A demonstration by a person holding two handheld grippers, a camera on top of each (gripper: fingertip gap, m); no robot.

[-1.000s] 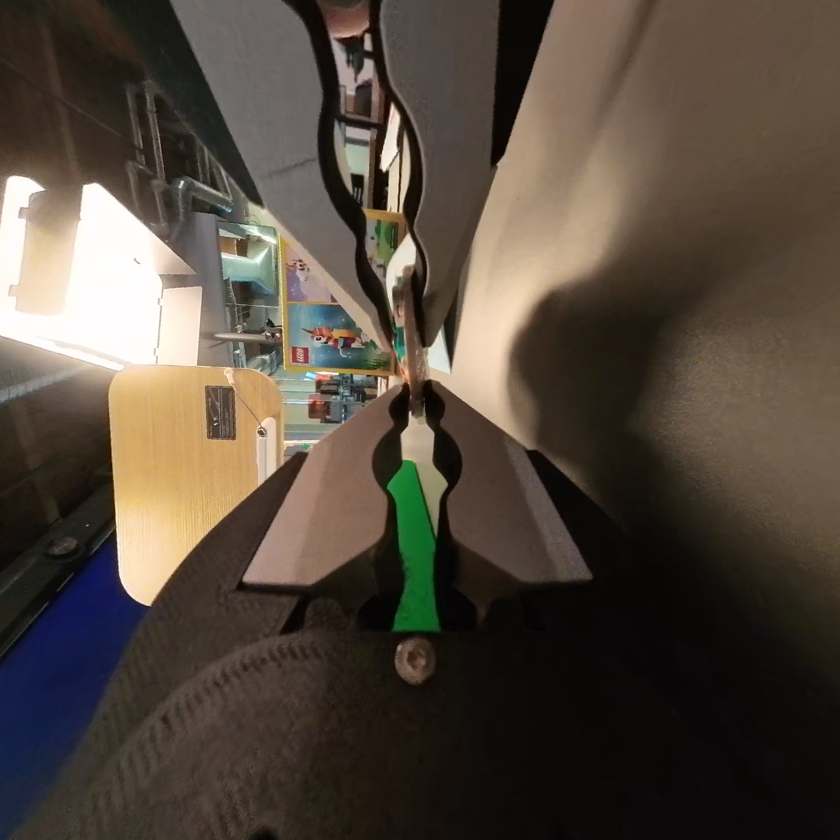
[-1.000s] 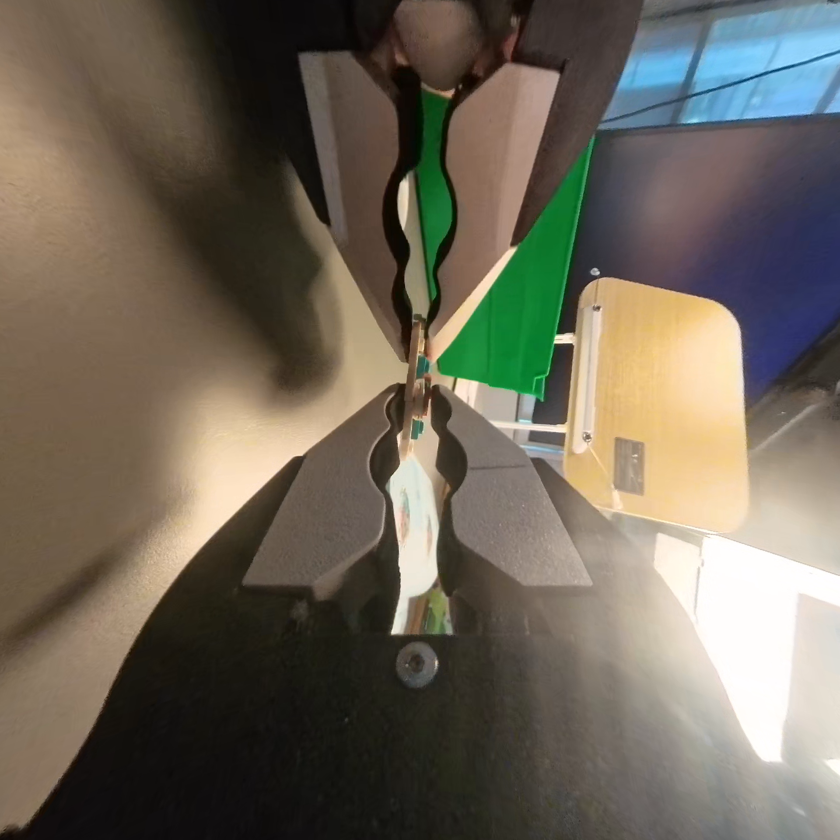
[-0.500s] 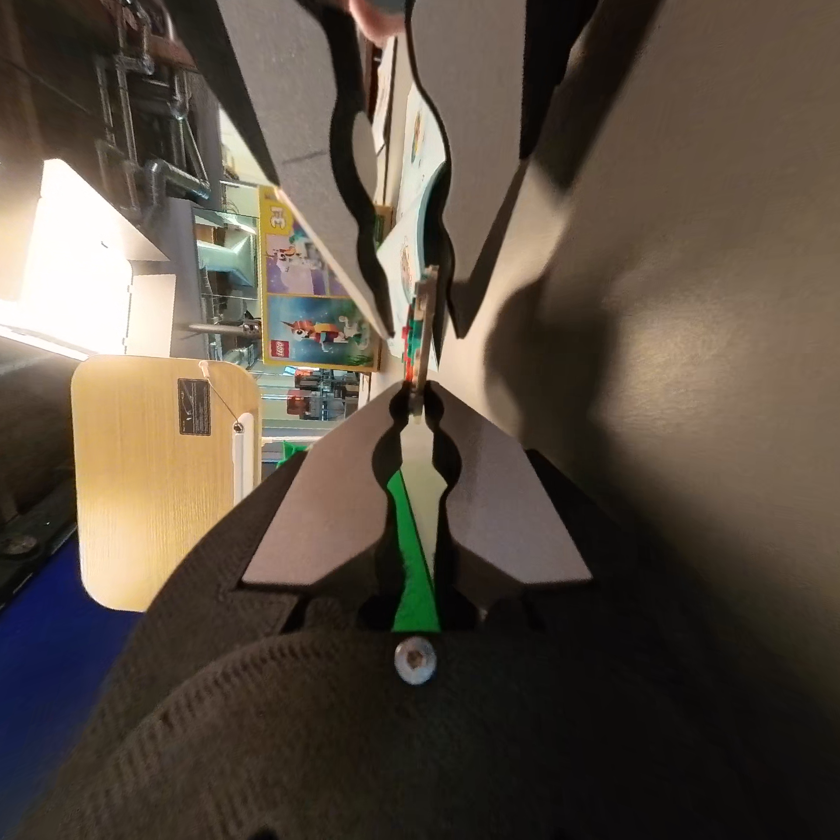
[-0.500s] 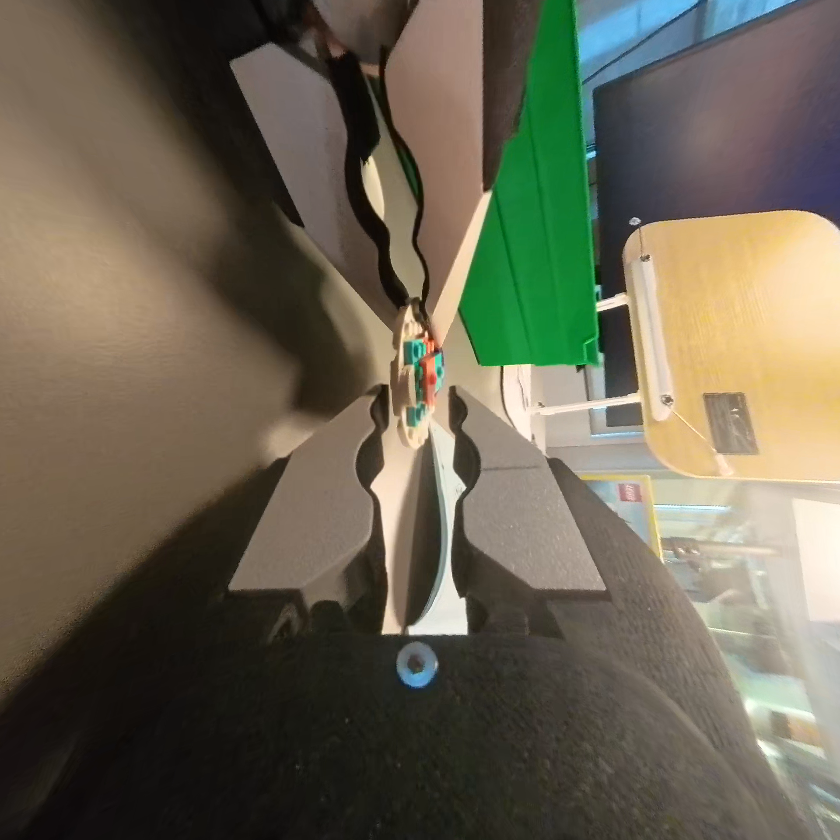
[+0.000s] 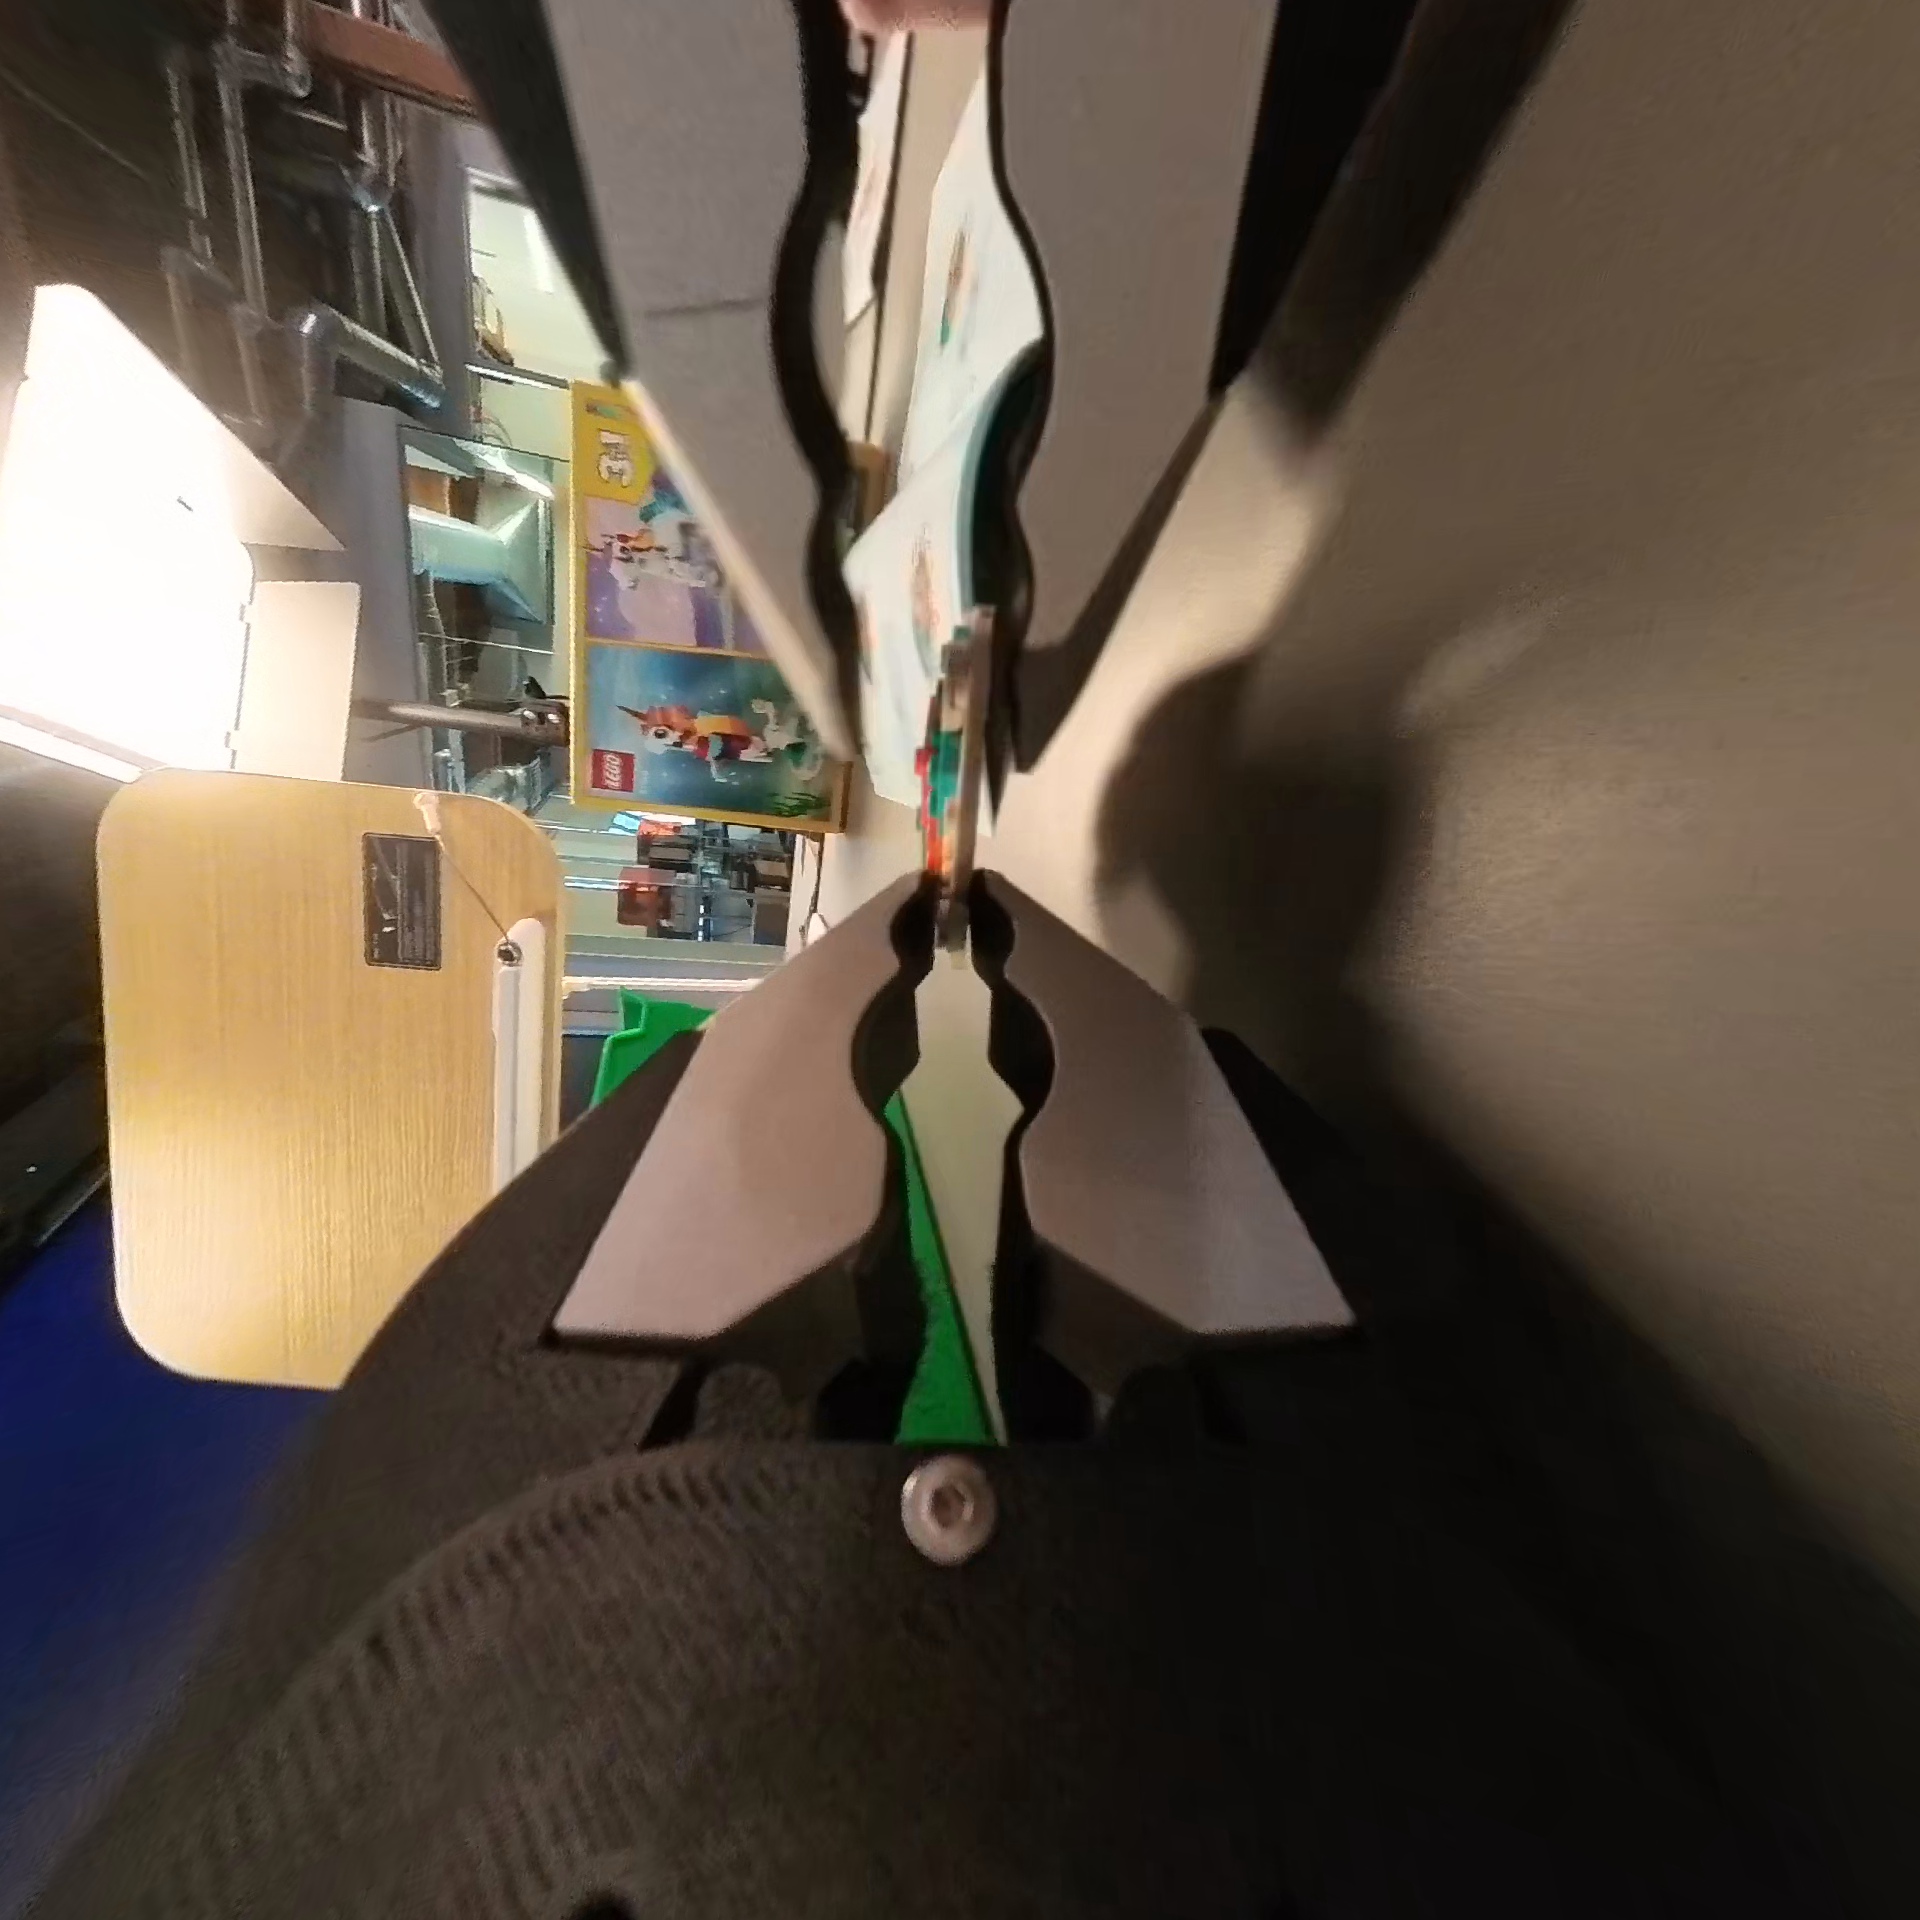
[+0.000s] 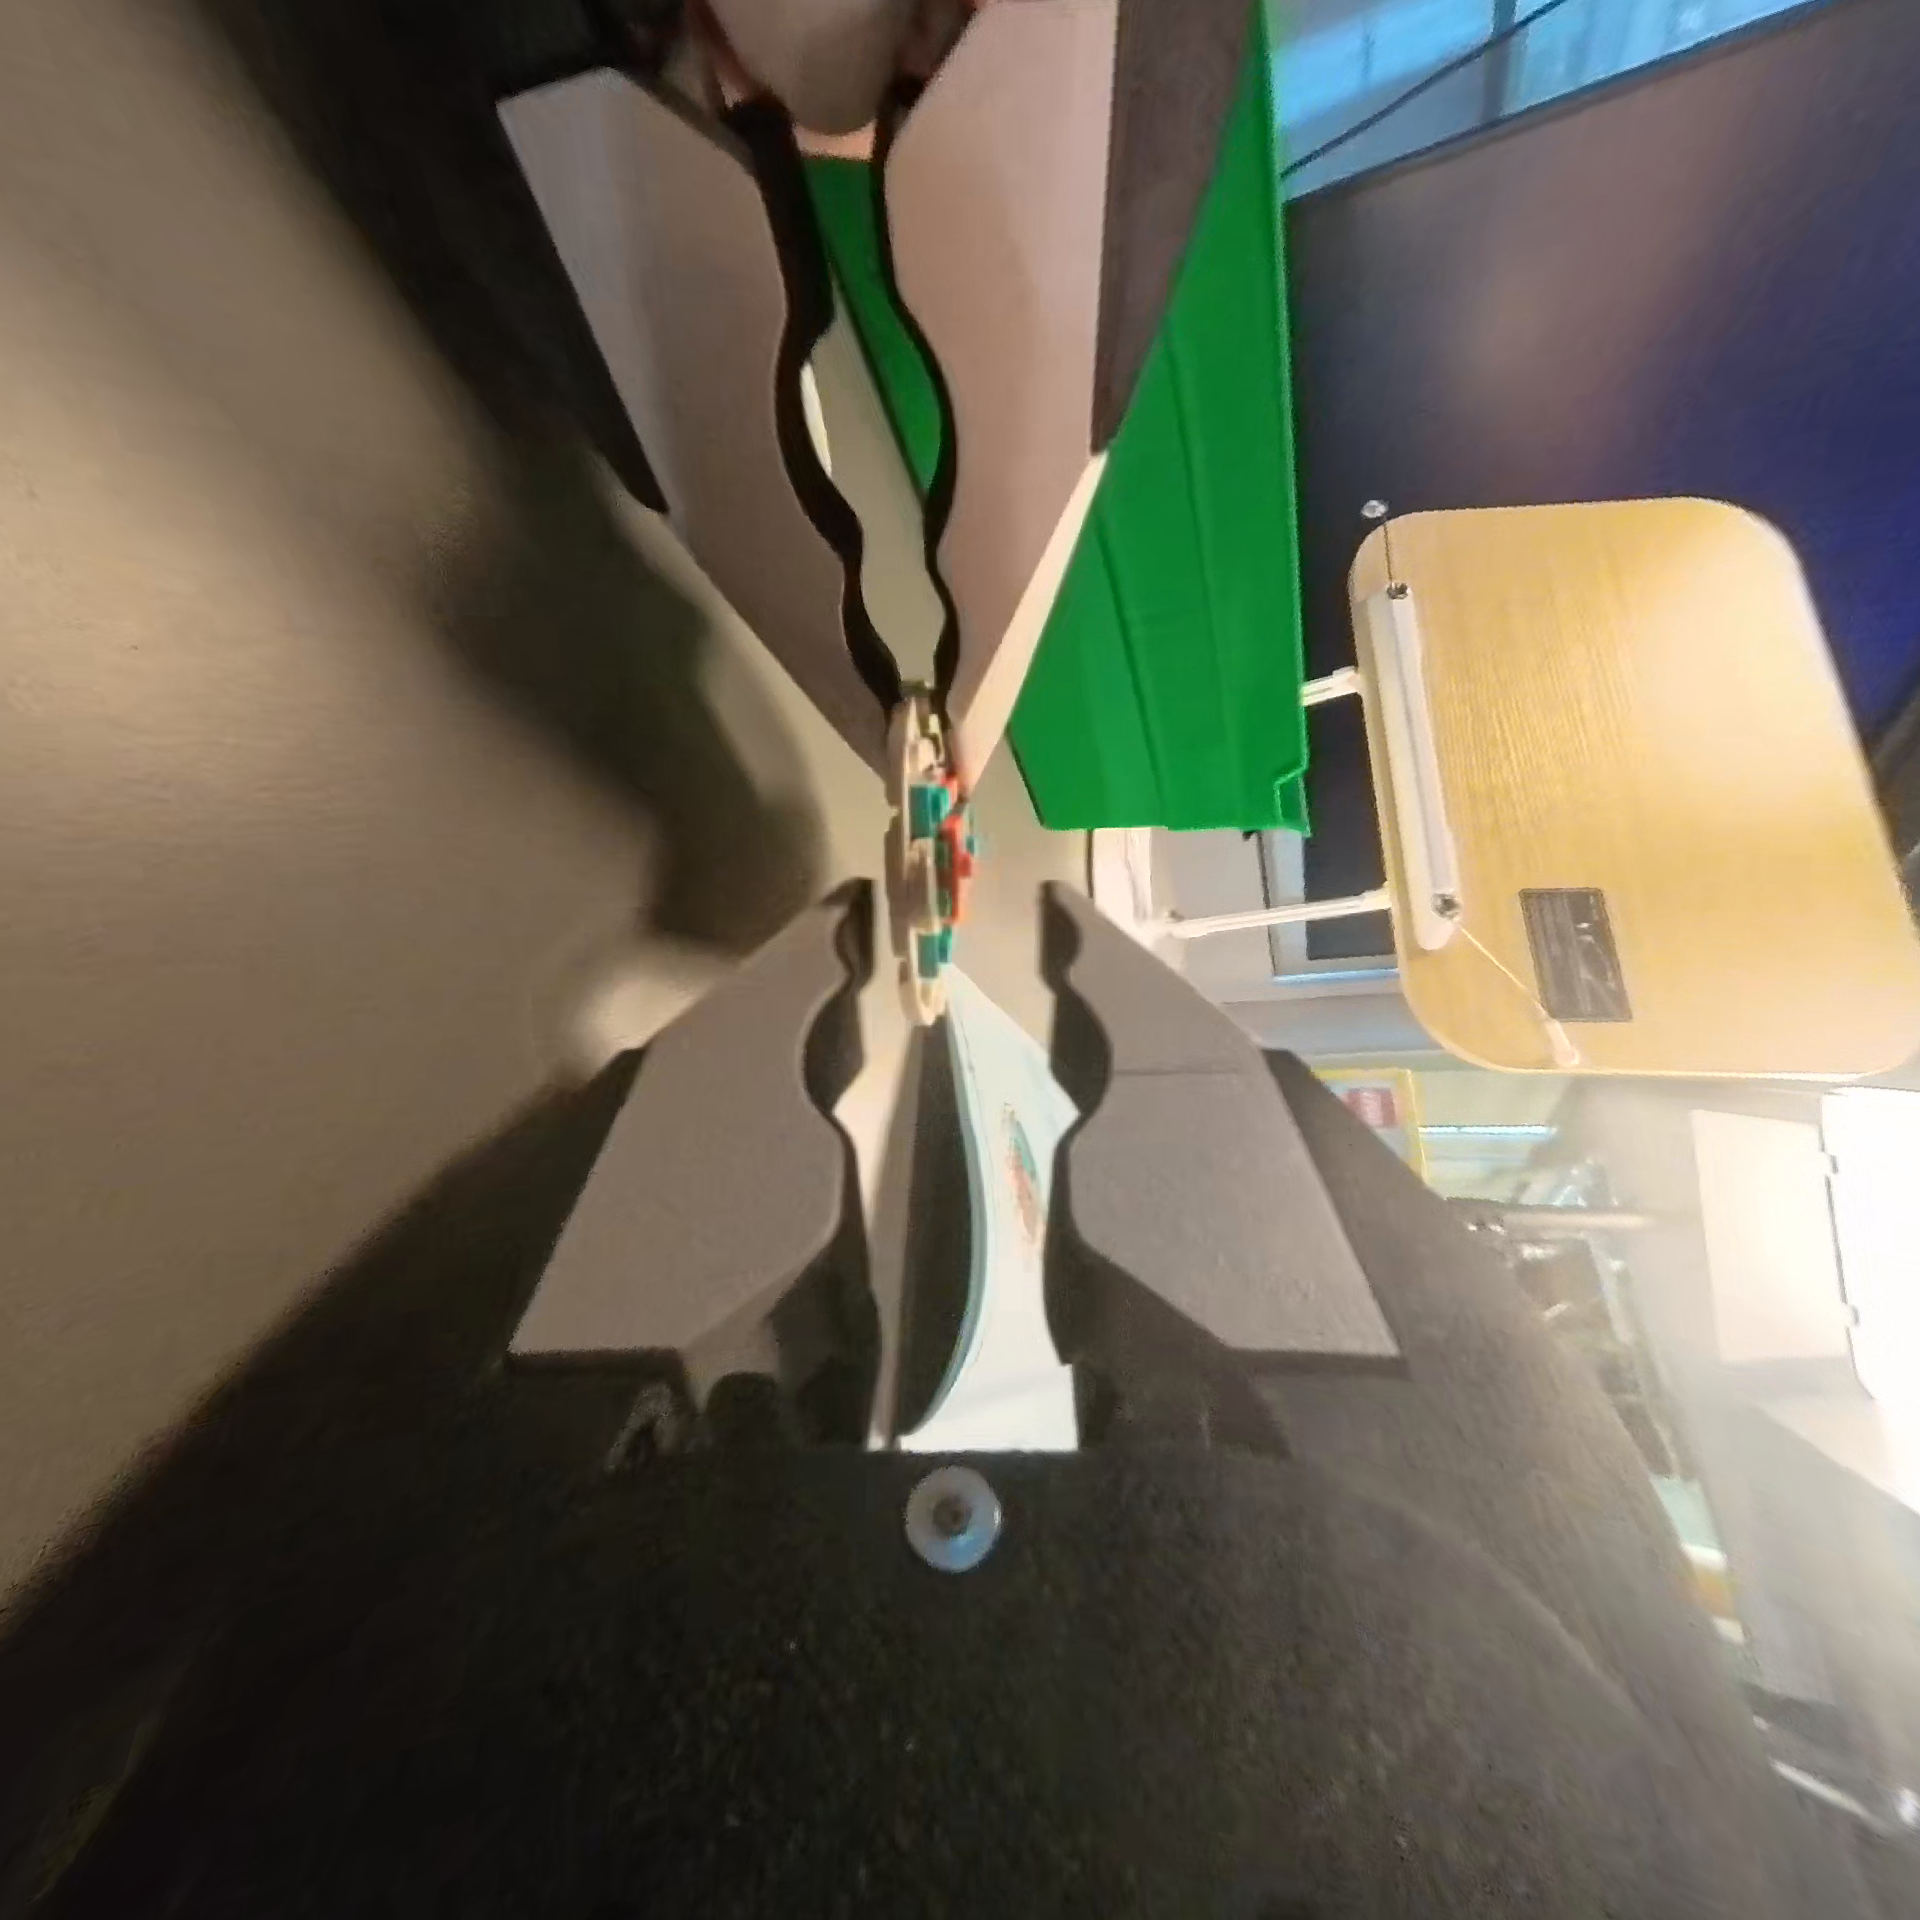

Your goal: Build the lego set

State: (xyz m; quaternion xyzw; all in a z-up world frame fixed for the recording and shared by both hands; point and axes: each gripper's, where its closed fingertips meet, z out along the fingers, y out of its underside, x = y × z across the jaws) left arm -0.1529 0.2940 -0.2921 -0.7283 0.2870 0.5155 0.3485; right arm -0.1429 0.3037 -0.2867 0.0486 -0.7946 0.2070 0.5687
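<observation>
While the left gripper (image 5: pixel 951 914) pinches the tan lego plate (image 5: pixel 968 769) by its edge, studded face (teal and red bricks) kept accessible, the right gripper (image 6: pixel 951 904) stands parted around its far end, apparently freeing it for regrasping.

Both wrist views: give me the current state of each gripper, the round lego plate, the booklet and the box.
left gripper: shut on the plate's edge.
right gripper: open, jaws either side of the plate, not touching.
round lego plate: edge-on, teal and red bricks attached.
instruction booklet: open.
lego box: standing; closed or not, cannot tell.
</observation>
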